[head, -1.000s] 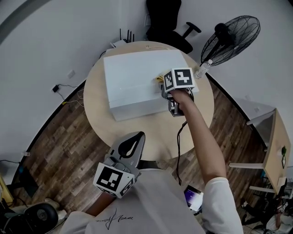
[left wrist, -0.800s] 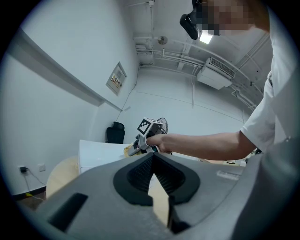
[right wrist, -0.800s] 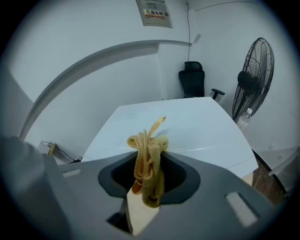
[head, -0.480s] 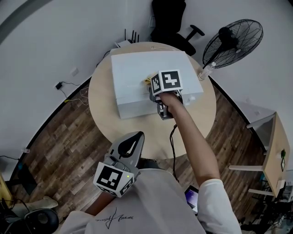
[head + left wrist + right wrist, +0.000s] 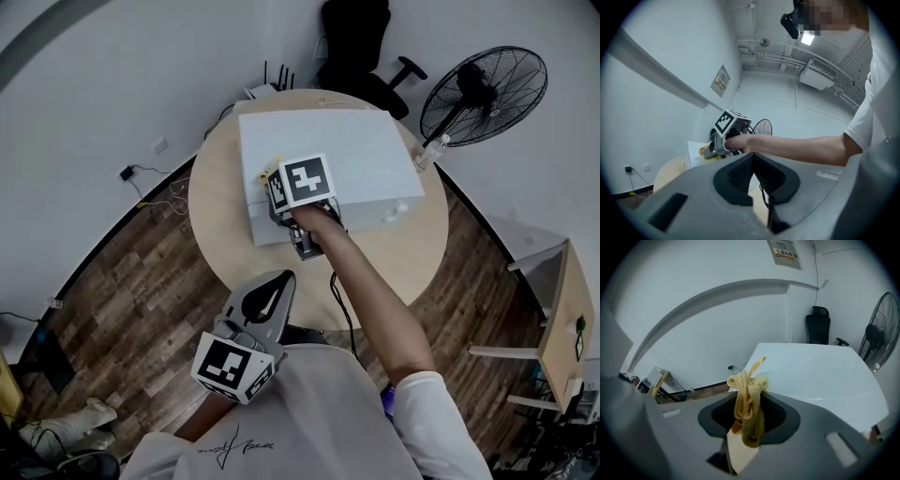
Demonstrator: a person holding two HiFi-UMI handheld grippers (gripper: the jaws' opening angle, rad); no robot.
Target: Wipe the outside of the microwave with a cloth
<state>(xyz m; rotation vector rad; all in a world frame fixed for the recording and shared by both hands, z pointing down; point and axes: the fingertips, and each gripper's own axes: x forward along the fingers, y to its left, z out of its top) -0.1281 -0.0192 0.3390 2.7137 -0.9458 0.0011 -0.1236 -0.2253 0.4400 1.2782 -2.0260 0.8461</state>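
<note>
Only up close is the right gripper (image 5: 749, 423) seen clamping the cloth (image 5: 746, 389)

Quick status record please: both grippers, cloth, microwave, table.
right hand-held gripper: shut on cloth, at the microwave's near-left top edge
cloth: yellow, bunched between the jaws
left hand-held gripper: shut, empty, held close to the person's torso
microwave: white, standing on table
table: round, light wood

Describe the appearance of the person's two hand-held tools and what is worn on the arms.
The left tool and right tool are grey moulded shells, each carrying a white cube with black square markers. A black cable trails from the right one. The T-shirt is white, short-sleeved.
</note>
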